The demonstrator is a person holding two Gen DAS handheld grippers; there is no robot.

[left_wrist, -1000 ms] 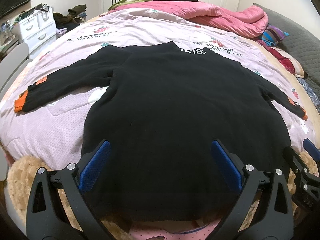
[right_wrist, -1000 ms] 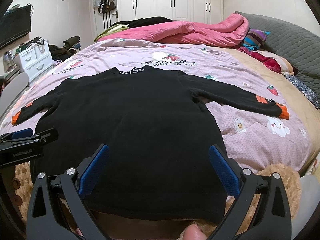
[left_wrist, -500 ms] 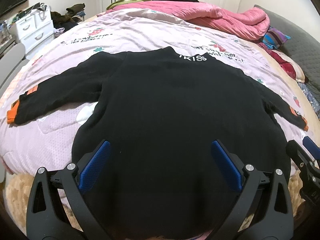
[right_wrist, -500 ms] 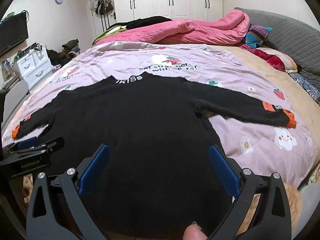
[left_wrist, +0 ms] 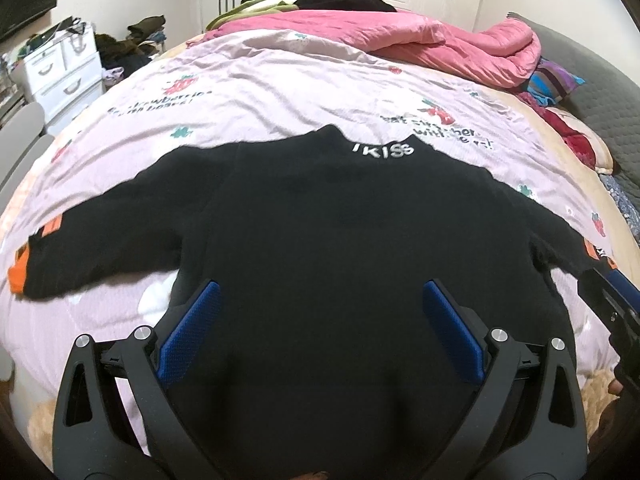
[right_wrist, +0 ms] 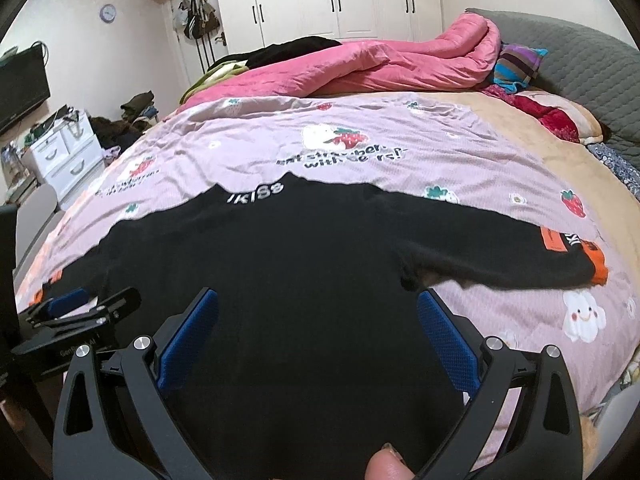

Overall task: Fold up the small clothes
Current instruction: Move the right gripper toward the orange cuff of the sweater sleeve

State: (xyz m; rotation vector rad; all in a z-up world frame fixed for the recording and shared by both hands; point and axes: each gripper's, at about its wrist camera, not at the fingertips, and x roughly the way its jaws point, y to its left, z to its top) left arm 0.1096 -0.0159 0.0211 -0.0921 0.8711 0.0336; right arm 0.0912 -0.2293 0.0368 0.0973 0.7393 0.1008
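Note:
A small black sweater lies flat on the bed with both sleeves spread out, white lettering at the collar and orange cuffs. My left gripper hovers open over the lower left of its body, nothing between the blue pads. The same sweater fills the right wrist view, its right sleeve reaching out to an orange cuff. My right gripper stands open above the lower right of the body. Each gripper shows at the edge of the other's view. The hem is hidden below the fingers.
The sweater rests on a lilac strawberry-print bedsheet. A pink quilt is heaped at the far end, with pillows and a grey headboard to the right. White drawers stand left of the bed.
Both grippers have moved forward over the sweater, so the hem has dropped out of view and the collar sits lower in the frames. Both stay open.

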